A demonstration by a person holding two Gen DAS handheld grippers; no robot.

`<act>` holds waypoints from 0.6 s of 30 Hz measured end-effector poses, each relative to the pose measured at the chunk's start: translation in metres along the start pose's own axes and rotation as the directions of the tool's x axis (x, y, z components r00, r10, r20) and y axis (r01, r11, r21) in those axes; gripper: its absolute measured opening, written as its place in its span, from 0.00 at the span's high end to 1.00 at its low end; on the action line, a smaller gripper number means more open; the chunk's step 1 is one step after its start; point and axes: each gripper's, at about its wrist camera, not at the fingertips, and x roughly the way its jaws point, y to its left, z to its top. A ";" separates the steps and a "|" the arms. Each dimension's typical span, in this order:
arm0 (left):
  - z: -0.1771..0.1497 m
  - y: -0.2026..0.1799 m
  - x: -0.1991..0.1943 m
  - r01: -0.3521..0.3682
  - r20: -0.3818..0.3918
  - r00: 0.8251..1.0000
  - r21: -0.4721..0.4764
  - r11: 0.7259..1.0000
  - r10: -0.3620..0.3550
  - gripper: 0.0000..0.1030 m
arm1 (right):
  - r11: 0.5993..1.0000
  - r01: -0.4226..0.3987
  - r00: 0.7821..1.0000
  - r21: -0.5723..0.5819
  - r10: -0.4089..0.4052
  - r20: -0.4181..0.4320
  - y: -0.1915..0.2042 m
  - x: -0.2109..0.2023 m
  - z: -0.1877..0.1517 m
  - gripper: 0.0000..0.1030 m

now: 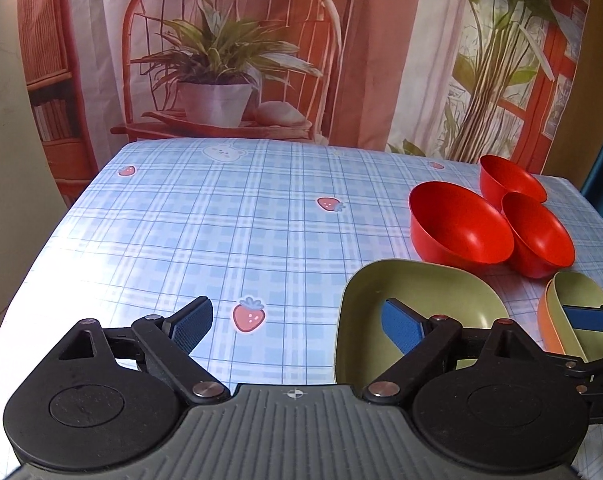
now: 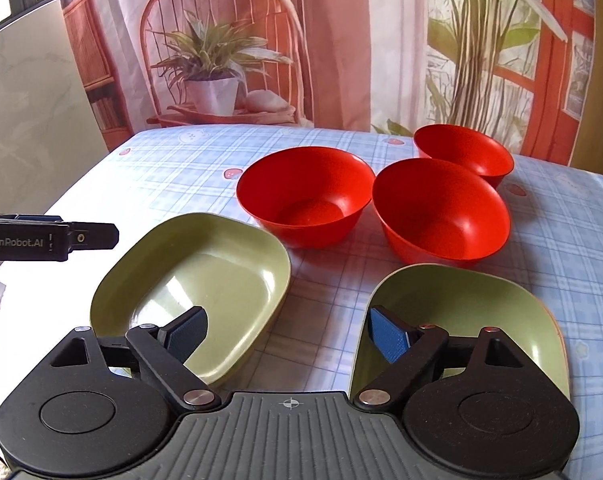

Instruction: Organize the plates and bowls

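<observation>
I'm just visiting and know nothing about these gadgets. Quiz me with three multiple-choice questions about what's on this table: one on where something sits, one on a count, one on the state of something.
1. Where do the red bowls stand relative to the green plates?
A. Nearer the camera
B. Farther back, toward the printed backdrop
C. Stacked on the plates

2. How many red bowls are there?
A. Two
B. Three
C. Five

3. What is in the right gripper?
A. A red bowl, between its fingers
B. A green plate, clamped
C. Nothing; it is open

Answers:
1 B, the bowls sit behind both plates on the checked tablecloth.
2 B, three separate red bowls show in both views.
3 C, the fingers stand wide apart above the plates, pressing on nothing.
</observation>
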 end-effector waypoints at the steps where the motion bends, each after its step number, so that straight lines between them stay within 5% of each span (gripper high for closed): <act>1: 0.000 -0.001 0.003 -0.002 -0.003 1.000 -0.001 1.000 0.002 0.13 | 1.000 0.001 1.000 -0.003 -0.001 0.000 0.000 0.001 -0.001 0.16; 18: -0.011 -0.017 0.021 0.102 -0.078 0.992 0.007 0.995 -0.102 0.50 | 0.999 0.031 0.999 0.021 -0.031 0.012 -0.007 -0.001 -0.007 0.34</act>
